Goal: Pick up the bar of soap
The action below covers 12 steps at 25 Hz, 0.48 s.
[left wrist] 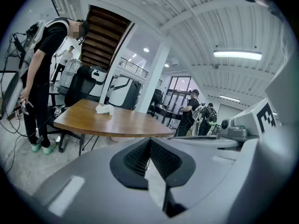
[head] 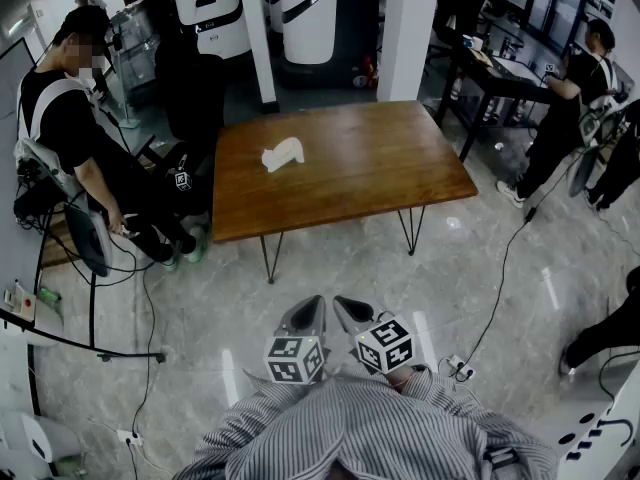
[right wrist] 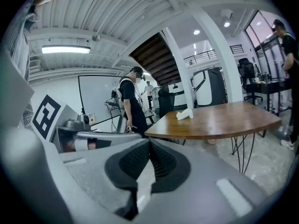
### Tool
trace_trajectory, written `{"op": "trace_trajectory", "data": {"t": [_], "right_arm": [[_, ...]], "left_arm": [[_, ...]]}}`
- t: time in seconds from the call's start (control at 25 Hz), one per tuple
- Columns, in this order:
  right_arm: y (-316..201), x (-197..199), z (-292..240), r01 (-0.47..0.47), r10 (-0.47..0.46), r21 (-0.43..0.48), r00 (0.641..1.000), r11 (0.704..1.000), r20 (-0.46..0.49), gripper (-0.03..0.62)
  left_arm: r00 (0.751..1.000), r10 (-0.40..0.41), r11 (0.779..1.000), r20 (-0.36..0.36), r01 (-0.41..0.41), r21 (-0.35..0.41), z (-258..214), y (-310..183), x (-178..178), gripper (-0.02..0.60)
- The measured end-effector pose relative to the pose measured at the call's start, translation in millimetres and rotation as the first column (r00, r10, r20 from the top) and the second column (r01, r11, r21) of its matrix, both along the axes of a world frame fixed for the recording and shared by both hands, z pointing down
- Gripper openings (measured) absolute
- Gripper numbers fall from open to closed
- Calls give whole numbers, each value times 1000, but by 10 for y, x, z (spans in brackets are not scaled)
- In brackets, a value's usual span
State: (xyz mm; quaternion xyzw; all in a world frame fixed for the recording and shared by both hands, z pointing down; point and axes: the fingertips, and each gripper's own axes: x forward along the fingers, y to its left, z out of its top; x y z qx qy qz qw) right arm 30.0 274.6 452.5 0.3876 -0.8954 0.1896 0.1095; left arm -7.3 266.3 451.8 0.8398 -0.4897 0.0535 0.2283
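Observation:
A white bar of soap (head: pixel 282 155) lies on the left part of a brown wooden table (head: pixel 380 168). It also shows small and far off in the left gripper view, the soap (left wrist: pixel 104 108), and in the right gripper view, the soap (right wrist: pixel 185 114). Both grippers are held close to my body, well short of the table. My left gripper (head: pixel 308 313) is shut with nothing between its jaws. My right gripper (head: pixel 350 312) is also shut and empty. The two stand side by side, tips pointing toward the table.
A person in black (head: pixel 85 158) sits at the table's left end beside a chair and cables. Another person (head: pixel 570 98) stands at a desk at the right. Cables (head: pixel 500 268) trail over the tiled floor. White machines (head: pixel 310 13) and pillars stand behind the table.

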Motion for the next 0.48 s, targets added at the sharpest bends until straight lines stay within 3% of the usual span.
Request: {"op": "trace_trajectory", "data": {"t": [0.48], "right_arm": [[-157, -84, 32, 1, -1, -8, 1000, 1000, -1, 2]], "left_arm": [[1000, -5, 1000, 16, 5, -13, 43, -111, -94, 5]]}}
